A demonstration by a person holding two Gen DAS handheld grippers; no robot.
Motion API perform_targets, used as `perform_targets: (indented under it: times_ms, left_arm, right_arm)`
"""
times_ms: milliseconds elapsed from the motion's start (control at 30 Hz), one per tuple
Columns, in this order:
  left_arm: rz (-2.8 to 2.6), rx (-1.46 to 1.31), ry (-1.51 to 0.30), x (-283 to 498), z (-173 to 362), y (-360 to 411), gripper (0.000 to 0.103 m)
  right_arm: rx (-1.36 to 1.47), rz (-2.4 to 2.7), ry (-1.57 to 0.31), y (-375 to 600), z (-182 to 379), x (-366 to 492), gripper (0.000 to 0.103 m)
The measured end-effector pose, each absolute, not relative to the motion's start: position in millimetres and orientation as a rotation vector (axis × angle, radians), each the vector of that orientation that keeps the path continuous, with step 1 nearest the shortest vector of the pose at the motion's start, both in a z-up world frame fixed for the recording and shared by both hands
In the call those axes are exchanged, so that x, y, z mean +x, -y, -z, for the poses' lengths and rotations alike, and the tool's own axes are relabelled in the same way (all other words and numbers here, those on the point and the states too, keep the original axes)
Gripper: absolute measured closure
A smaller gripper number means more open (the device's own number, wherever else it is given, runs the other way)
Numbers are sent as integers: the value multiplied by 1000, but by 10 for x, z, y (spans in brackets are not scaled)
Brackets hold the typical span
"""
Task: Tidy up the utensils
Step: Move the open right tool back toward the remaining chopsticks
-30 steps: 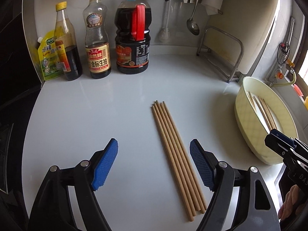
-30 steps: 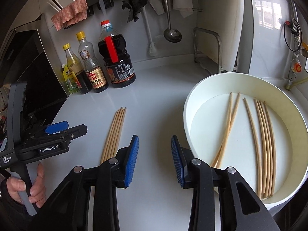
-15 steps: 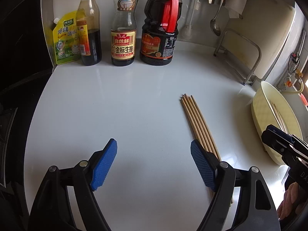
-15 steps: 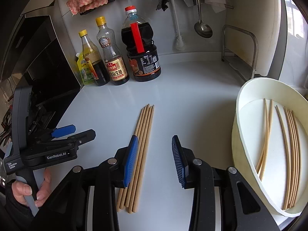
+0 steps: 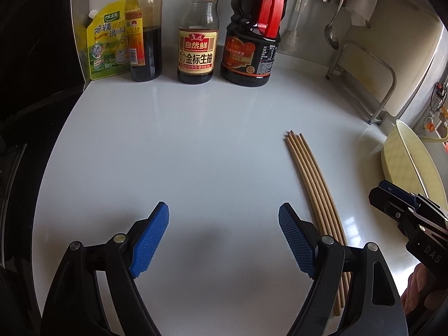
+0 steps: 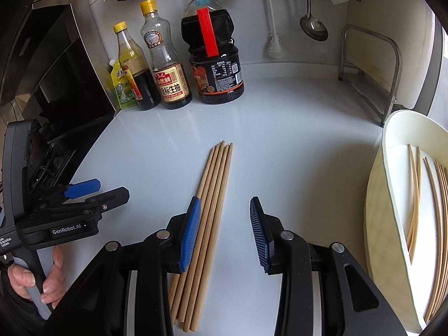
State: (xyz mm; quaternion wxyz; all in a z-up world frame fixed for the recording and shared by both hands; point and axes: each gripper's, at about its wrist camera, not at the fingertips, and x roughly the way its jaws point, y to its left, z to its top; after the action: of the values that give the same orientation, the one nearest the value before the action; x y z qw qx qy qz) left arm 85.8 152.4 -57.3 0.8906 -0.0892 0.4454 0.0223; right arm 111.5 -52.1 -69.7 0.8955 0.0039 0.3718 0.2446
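three sauce bottles (image 6: 173, 81) | yellow pouch (image 5: 107, 44) | ladle (image 6: 313, 28) | possibly brush (image 6: 274, 46)

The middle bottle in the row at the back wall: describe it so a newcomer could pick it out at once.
On the white counter, three bottles stand against the back wall beside a yellow pouch. The middle bottle has a yellow cap and a tan label with large Chinese characters. Unlike its fuller neighbours, it is clear glass, nearly empty, with dark sauce only near its base.

Bright daylight, sharp, fisheye-bent dark edges
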Motion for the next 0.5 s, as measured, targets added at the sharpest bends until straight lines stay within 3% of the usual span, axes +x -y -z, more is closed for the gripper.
perform_targets:
  times_ms: [500]
  left_arm:
    - [-60,-174,-927,899,565,-1458,22]
  right_arm:
    - [2,-496,-795,641,803,1195,67]
